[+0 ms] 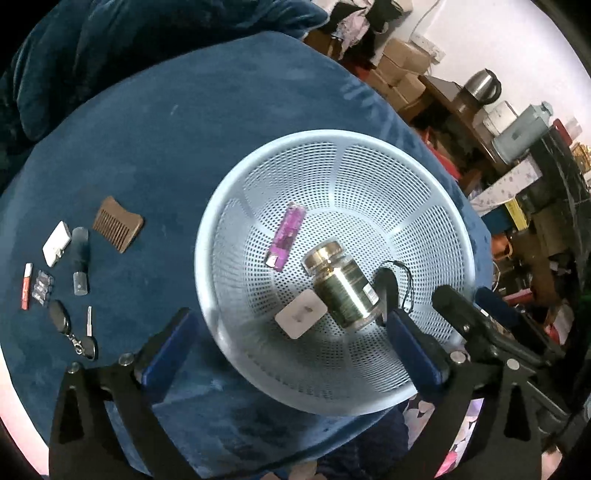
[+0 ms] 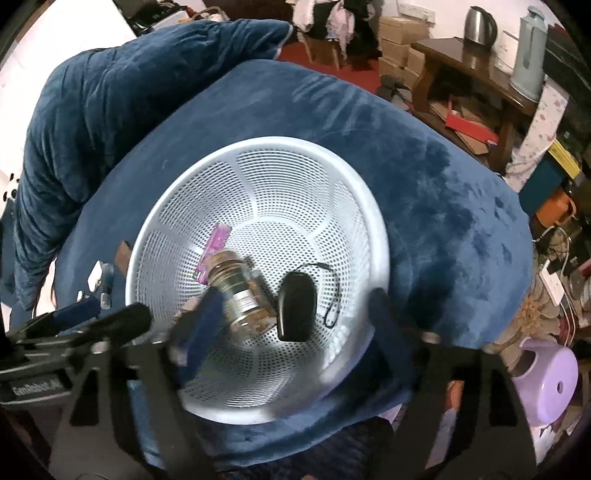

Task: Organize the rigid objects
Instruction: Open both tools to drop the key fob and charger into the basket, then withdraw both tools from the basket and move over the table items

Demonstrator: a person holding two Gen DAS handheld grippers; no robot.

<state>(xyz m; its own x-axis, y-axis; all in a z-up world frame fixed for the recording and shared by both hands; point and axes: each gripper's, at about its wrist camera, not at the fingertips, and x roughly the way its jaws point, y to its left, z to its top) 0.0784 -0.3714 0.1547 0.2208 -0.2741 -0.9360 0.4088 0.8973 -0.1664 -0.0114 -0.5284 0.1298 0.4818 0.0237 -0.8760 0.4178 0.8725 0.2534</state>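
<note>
A pale blue perforated basket (image 1: 207, 236) (image 2: 369, 206) sits on a blue plush cloth. In it lie a purple lighter (image 1: 286, 236) (image 2: 214, 251), a gold-lidded jar (image 1: 341, 284) (image 2: 240, 291) on its side, a white square pad (image 1: 301, 317) and a black fob with a cord (image 1: 388, 288) (image 2: 295, 306). My left gripper (image 1: 290, 317) hangs open over the basket's near side, touching nothing. My right gripper (image 2: 295, 306) is open above the jar and the fob, with its pads clear of both. Each gripper shows at the edge of the other's view.
Left of the basket on the cloth lie a wooden comb (image 1: 118, 229), a white box (image 1: 56, 243), a dark tube (image 1: 80, 266), a red stick (image 1: 26, 286) and keys with a fob (image 1: 61, 319). Cardboard boxes, a kettle (image 2: 480, 22) and a purple stool (image 2: 546, 387) crowd the right.
</note>
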